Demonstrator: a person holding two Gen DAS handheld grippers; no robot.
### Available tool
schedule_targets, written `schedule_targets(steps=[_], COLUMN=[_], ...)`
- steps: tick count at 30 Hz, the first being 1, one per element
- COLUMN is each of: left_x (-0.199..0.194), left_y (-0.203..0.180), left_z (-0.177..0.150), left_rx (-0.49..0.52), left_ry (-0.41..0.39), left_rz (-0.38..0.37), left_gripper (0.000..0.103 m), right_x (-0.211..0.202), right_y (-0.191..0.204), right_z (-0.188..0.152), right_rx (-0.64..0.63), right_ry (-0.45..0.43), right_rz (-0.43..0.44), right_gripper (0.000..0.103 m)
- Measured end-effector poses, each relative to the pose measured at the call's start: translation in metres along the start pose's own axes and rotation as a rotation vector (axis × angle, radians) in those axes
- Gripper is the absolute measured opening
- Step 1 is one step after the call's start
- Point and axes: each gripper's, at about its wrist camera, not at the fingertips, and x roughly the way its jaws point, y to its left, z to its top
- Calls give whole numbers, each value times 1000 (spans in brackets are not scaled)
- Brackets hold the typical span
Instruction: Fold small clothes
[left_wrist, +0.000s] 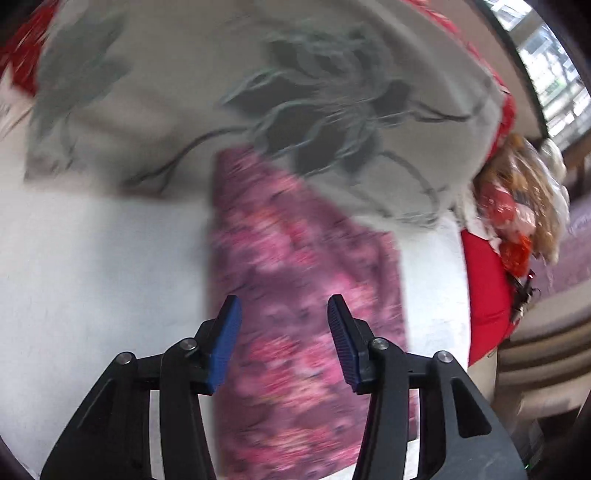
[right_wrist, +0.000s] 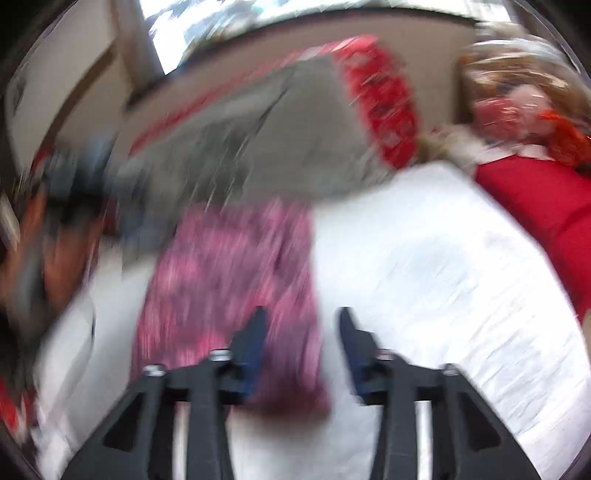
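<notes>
A pink floral garment lies in a long folded strip on a white sheet. Its far end touches a grey cloth with a dark flower print. My left gripper is open and empty, its blue pads above the near part of the garment. In the blurred right wrist view the same pink garment lies left of centre on the white sheet. My right gripper is open and empty, over the garment's right edge.
A red cushion and a doll with blond hair lie at the right edge of the bed; they also show in the right wrist view, the cushion and the doll. A red patterned border edges the grey cloth. A window is behind.
</notes>
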Motion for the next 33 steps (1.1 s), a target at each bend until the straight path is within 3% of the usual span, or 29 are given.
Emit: schedule_targets(steps=[2, 5, 6, 9, 11, 12, 14, 15, 17, 19, 21, 23, 27, 29, 31, 33], left_x=[8, 14, 13, 2, -7, -13, -17, -16, -1, 23, 27, 17, -6, -13, -13, -13], left_y=[14, 18, 21, 25, 27, 27, 26, 25, 23, 20, 18, 18, 15, 11, 9, 5], left_z=[-15, -33, -36, -42, -41, -40, -38, -37, -37, -40, -43, -45, -58, -66, -72, -76], left_rx=[-43, -56, -48, -34, -27, -22, -12, -3, 15, 31, 47, 50, 41, 62, 78, 82], left_ry=[34, 54, 47, 32, -1, -27, -71, -93, -86, -29, -33, -46, -73, -88, -88, -75], left_rz=[-30, -51, -49, -49, -43, -45, -10, 9, 63, 82, 106, 112, 97, 117, 135, 142], left_gripper=[47, 47, 47, 47, 47, 47, 51, 57, 59, 59, 59, 59, 59, 59, 59, 59], right_x=[16, 76, 103, 154, 177, 180, 165, 156, 152, 170, 188, 183, 162, 151, 139, 136], right_y=[-13, -8, -2, 14, 24, 31, 39, 36, 17, 2, 1, 6, 8, 8, 5, 5], right_z=[30, 69, 77, 76, 71, 70, 72, 75, 77, 66, 50, 51, 55, 50, 38, 28], right_rx=[69, 105, 110, 124, 115, 76, 12, 20, 111, 160, 126, 108, 153, 173, 191, 185], right_ry=[2, 126, 182, 299, 374, 384, 299, 242, 189, 242, 324, 306, 301, 316, 326, 366], right_rz=[28, 123, 161, 154, 214, 213, 212, 208, 182, 115, 66, 56, 137, 201, 233, 225], right_gripper=[55, 55, 55, 51, 6, 4, 3, 3, 3, 3, 3, 4, 13, 33, 42, 41])
